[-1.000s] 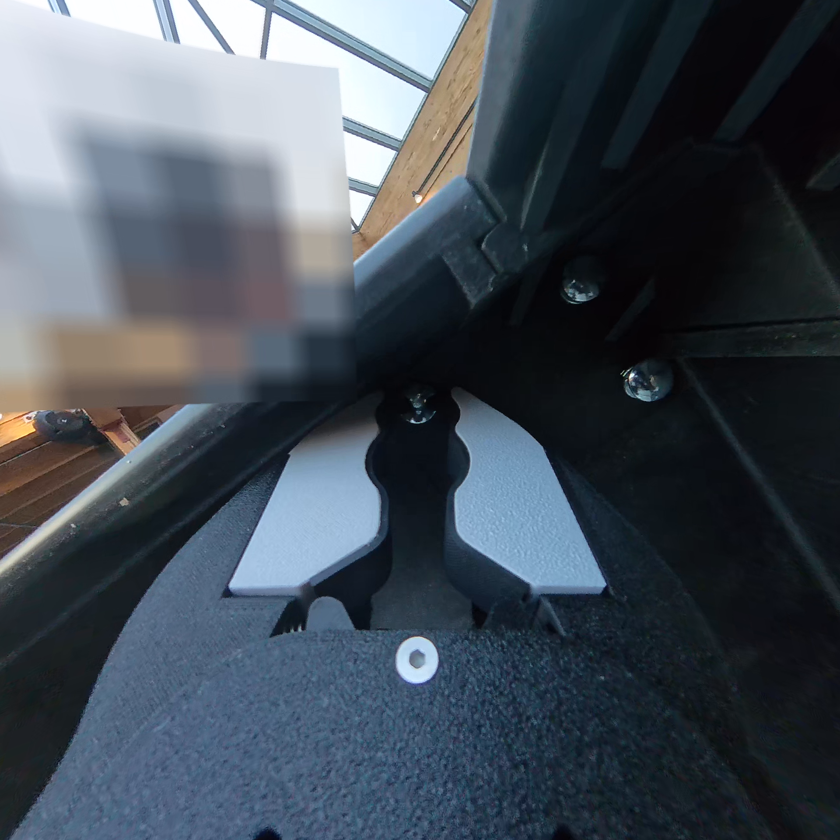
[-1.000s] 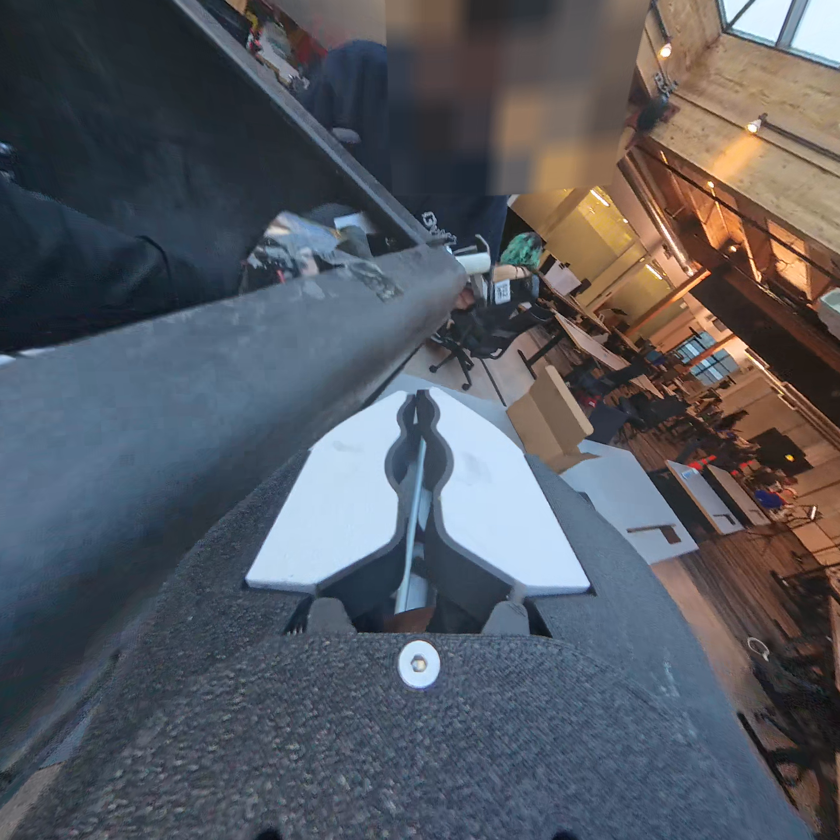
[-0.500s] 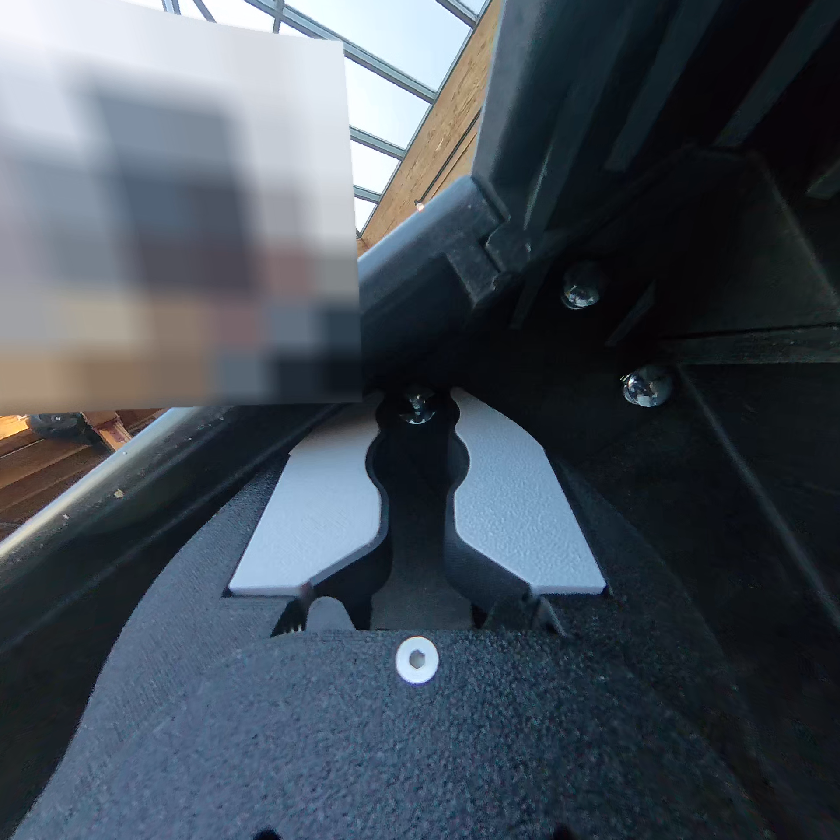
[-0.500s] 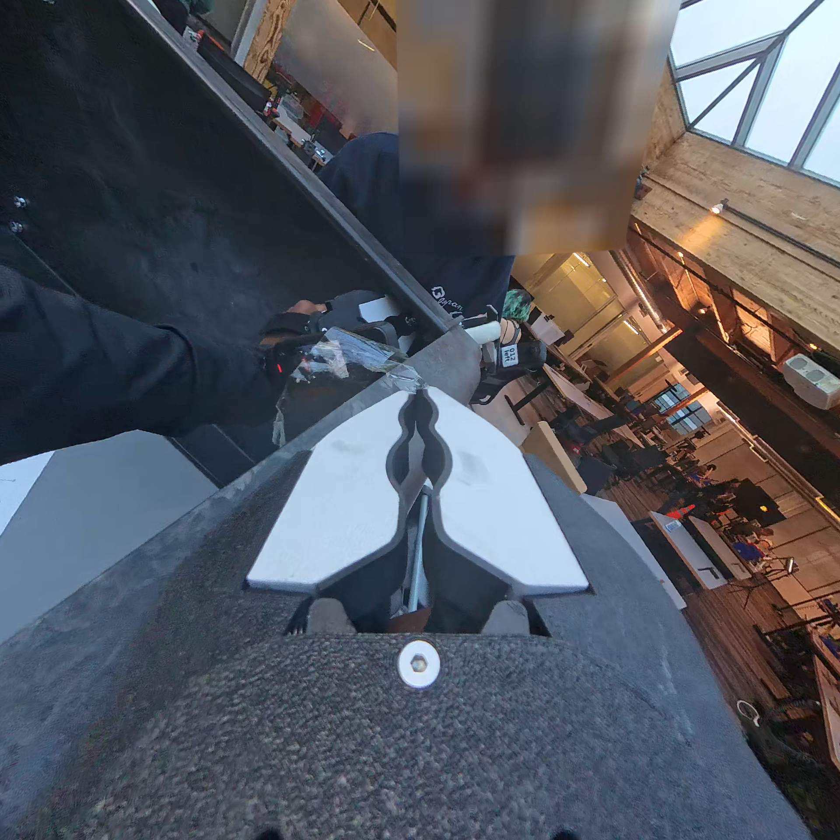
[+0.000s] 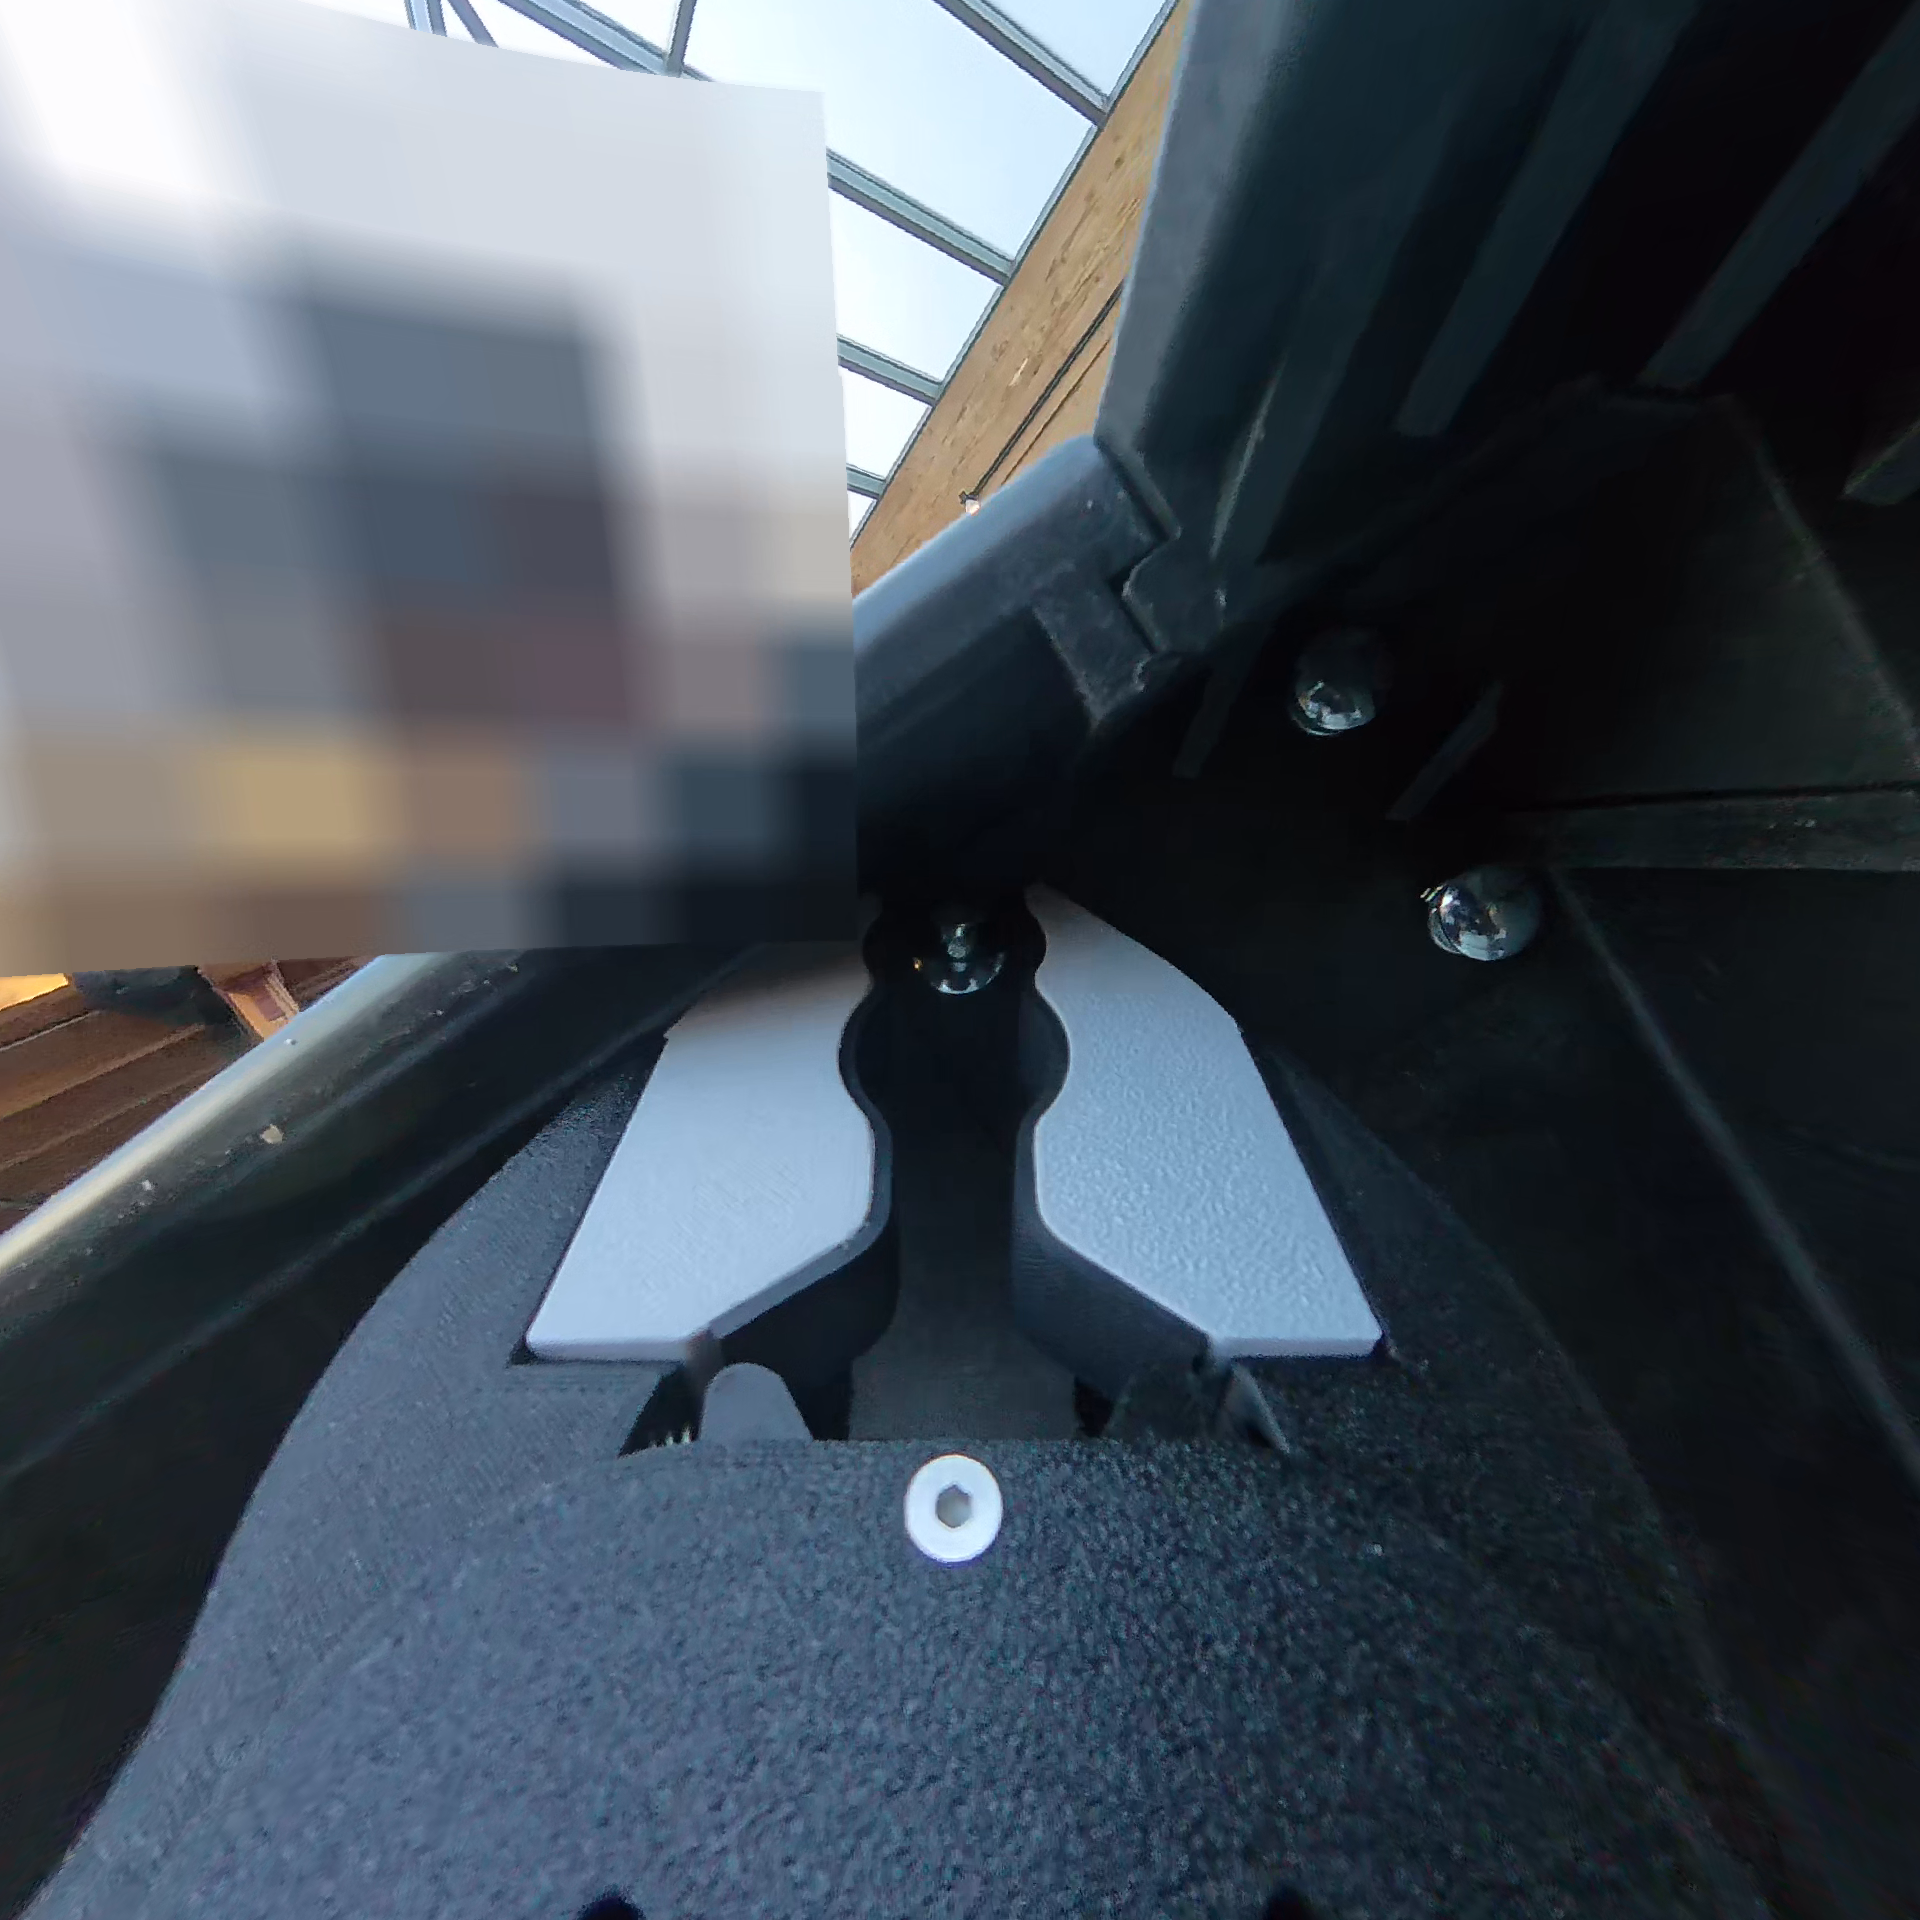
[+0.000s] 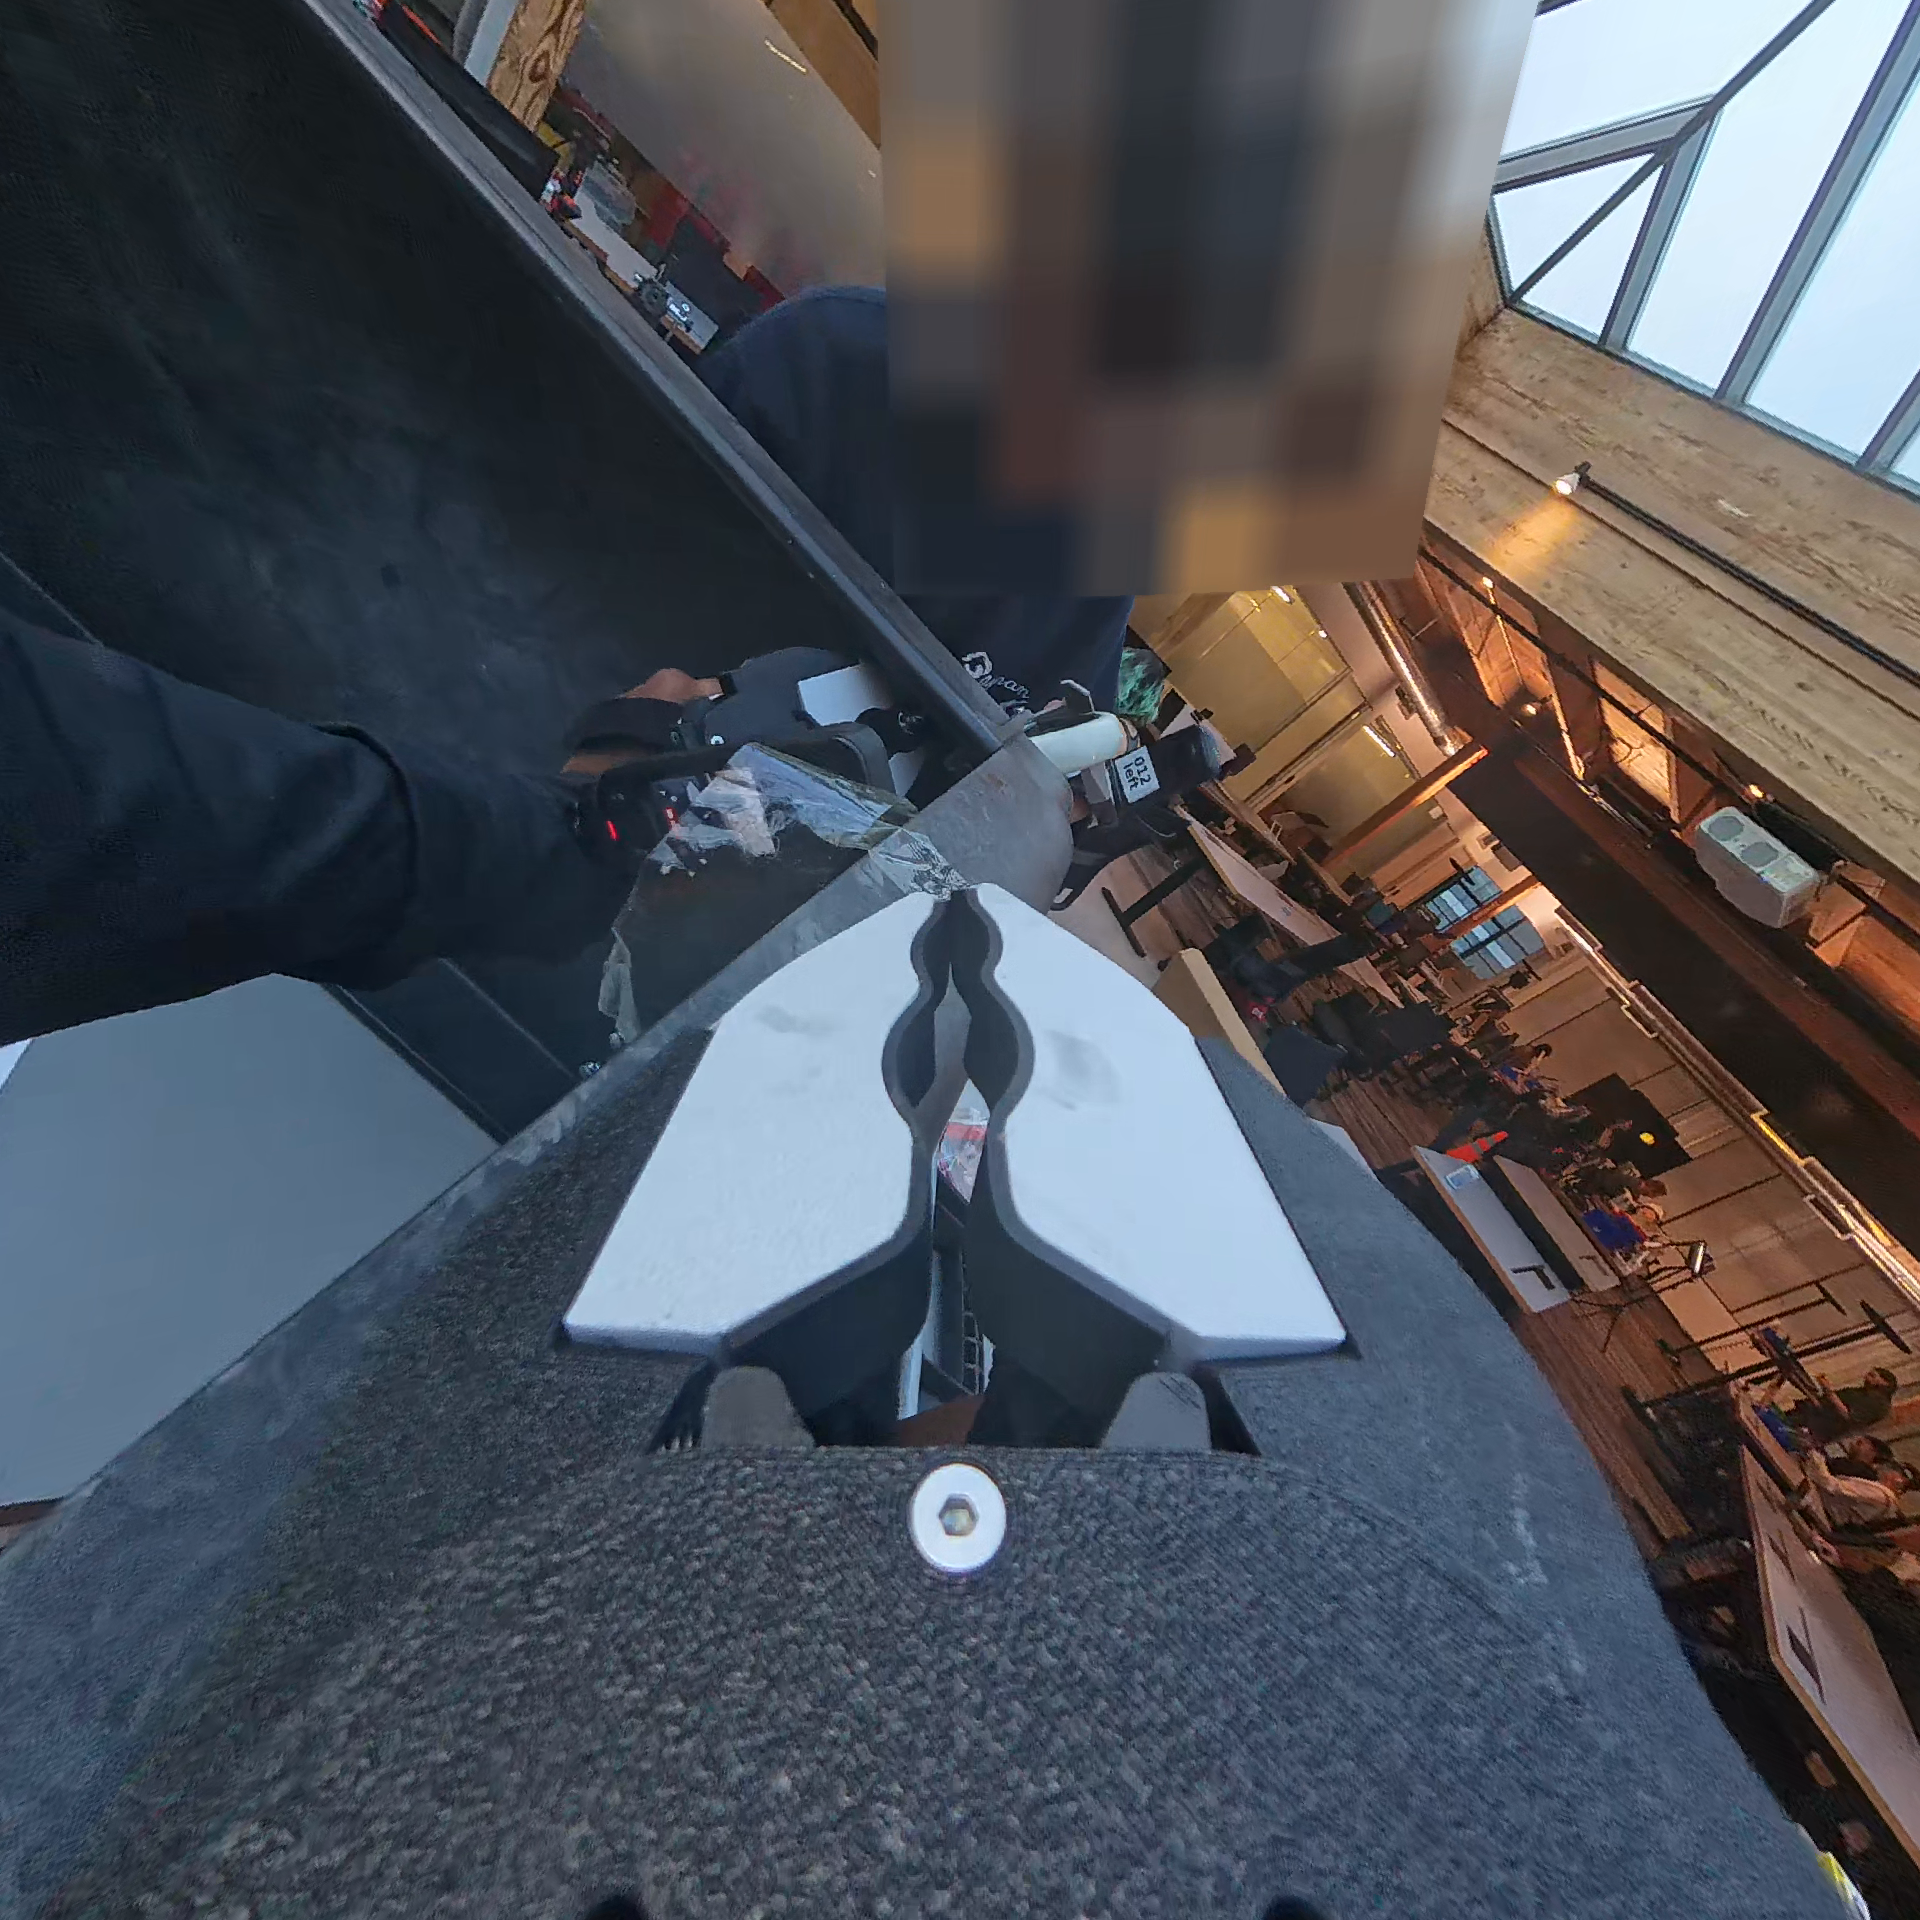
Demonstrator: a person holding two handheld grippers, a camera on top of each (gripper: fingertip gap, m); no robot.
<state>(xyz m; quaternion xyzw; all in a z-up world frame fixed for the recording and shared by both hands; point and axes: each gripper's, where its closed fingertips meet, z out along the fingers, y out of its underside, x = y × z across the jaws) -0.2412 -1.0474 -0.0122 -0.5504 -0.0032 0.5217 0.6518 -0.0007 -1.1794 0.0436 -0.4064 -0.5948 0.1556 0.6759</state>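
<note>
My left gripper (image 5: 961, 914) points into the corner of a black plastic frame (image 5: 1558, 1091). Its jaws stand a little apart, with a shiny bolt head (image 5: 961, 956) showing between the fingertips; I cannot tell whether they touch it. My right gripper (image 6: 958, 909) is shut, fingertips together, and nothing shows between them. It lies along a dark grey bar (image 6: 997, 821) with crumpled clear plastic film (image 6: 790, 810) stuck to it. In the right wrist view the left gripper (image 6: 790, 717) shows farther off, held by a gloved hand against a black panel (image 6: 312, 416).
Two more round bolt heads (image 5: 1335, 691) (image 5: 1481, 914) sit in the frame, right of the left gripper. A grey rail (image 5: 966, 592) runs up left. A person's dark sleeve (image 6: 208, 821) crosses the left side above a pale surface (image 6: 208, 1195). Desks and people (image 6: 1558, 1143) fill the hall behind. The grippers' ends are close to 30 cm from one another.
The right gripper has lifted and swung away from the grey bar, which has dropped lower in its view, bringing the sleeve and the left gripper into sight. The left gripper has barely moved.
</note>
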